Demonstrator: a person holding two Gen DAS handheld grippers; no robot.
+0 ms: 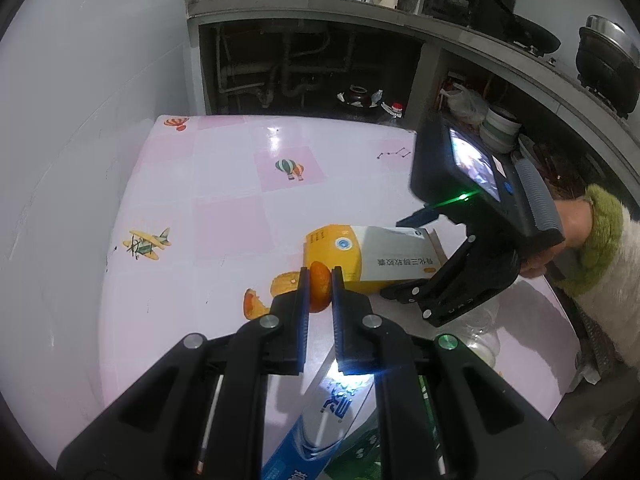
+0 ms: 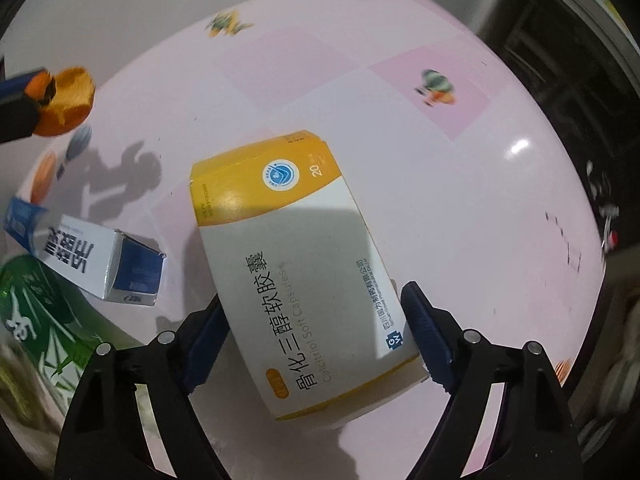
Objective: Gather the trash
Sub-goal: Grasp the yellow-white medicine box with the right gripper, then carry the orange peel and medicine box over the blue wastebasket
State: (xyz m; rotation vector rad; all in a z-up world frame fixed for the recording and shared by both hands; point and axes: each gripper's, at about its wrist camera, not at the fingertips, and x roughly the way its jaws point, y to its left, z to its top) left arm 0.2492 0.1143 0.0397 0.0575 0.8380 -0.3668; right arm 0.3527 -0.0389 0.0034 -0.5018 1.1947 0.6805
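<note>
Left tool (image 1: 320, 276) pinching orange peel (image 1: 320, 286), right tool (image 2: 316, 320) wide astride medicine box (image 2: 296, 264)

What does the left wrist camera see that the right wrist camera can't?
Only the left wrist view shows the kitchen counter and the person's fuzzy sleeve. Only the right wrist view shows the right gripper with its jaws standing around the yellow box. Both show that box, the orange peel pinched by the left gripper, and the pink table.

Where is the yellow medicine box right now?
The medicine box lies flat on the pink table, between the fingers of the open right gripper, right of the blue-and-white carton.
</note>
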